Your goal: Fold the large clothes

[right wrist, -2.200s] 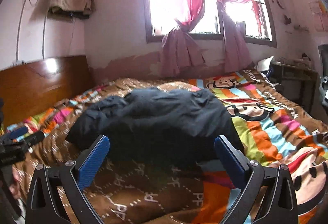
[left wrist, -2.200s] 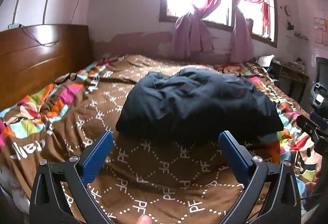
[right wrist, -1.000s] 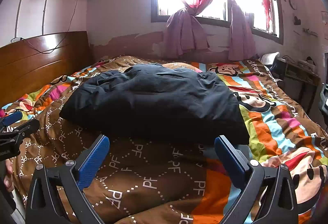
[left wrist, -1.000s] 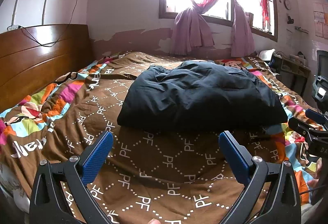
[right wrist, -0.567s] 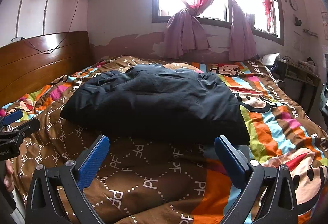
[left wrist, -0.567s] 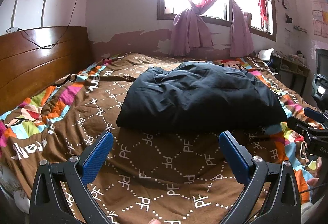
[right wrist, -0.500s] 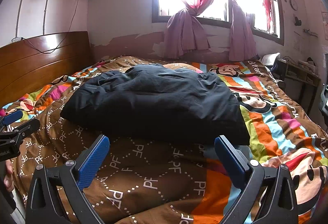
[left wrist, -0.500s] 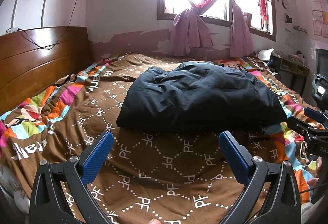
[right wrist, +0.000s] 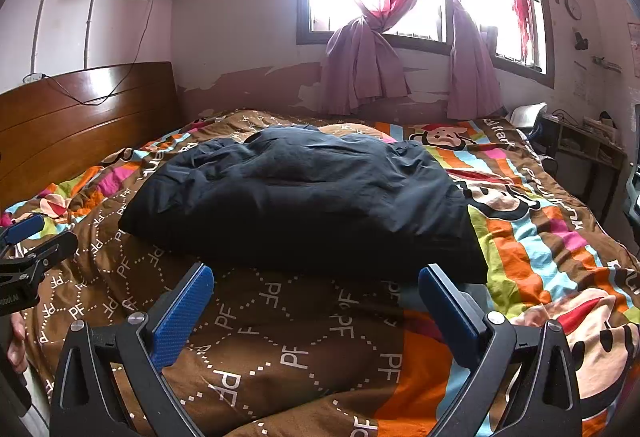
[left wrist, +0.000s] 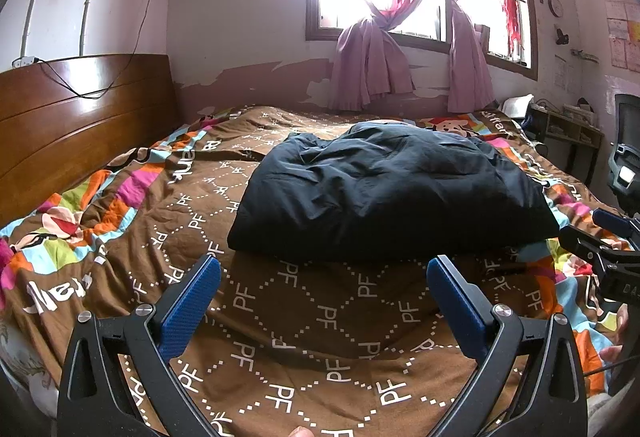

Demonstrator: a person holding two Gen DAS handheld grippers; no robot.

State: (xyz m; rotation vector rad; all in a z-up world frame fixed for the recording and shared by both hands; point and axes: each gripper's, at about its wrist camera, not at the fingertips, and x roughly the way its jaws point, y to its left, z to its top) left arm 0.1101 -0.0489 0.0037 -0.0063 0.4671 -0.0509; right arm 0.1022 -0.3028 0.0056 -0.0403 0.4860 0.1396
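— Both tools are hanging farther back from the heap than two seconds ago, aren't they?

— Yes. The left gripper (left wrist: 323,289) and right gripper (right wrist: 316,297) are gaping wide, holding nothing, above the brown patterned quilt (left wrist: 304,325).

— And the rumpled black garment (left wrist: 384,197)?

— It is lying mid-bed, its long axis running across, headboard side to desk side, its straight edge facing the tools.

— The room?

— Pink knotted curtains (right wrist: 366,69) are glowing at the window; a wooden headboard (left wrist: 76,117) is standing on the left.
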